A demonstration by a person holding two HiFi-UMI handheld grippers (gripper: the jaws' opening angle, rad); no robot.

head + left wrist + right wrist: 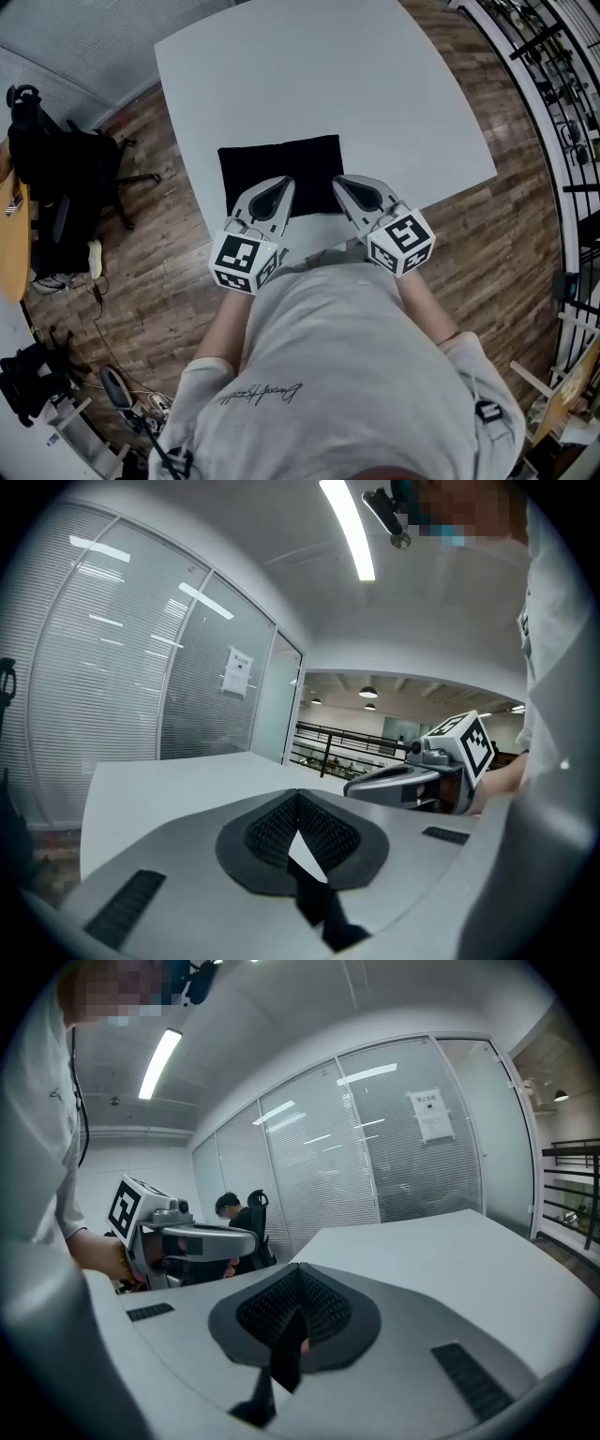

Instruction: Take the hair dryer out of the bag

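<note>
A flat black bag (279,163) lies on the white table (375,84), near its front edge. No hair dryer shows in any view. My left gripper (282,184) hovers over the bag's near left part with its jaws shut and empty. My right gripper (341,182) is beside it over the bag's near right part, also shut and empty. The left gripper view has its own closed jaws (298,795) over the table (169,785), with the right gripper (412,778) alongside. From the right gripper view (298,1271) the left gripper (192,1239) appears at the left.
A black office chair piled with dark bags (56,178) stands on the wood floor left of the table. Cables and gear (112,384) lie lower left. A metal railing (562,112) runs along the right. A person (230,1209) sits by the glass wall (375,1147).
</note>
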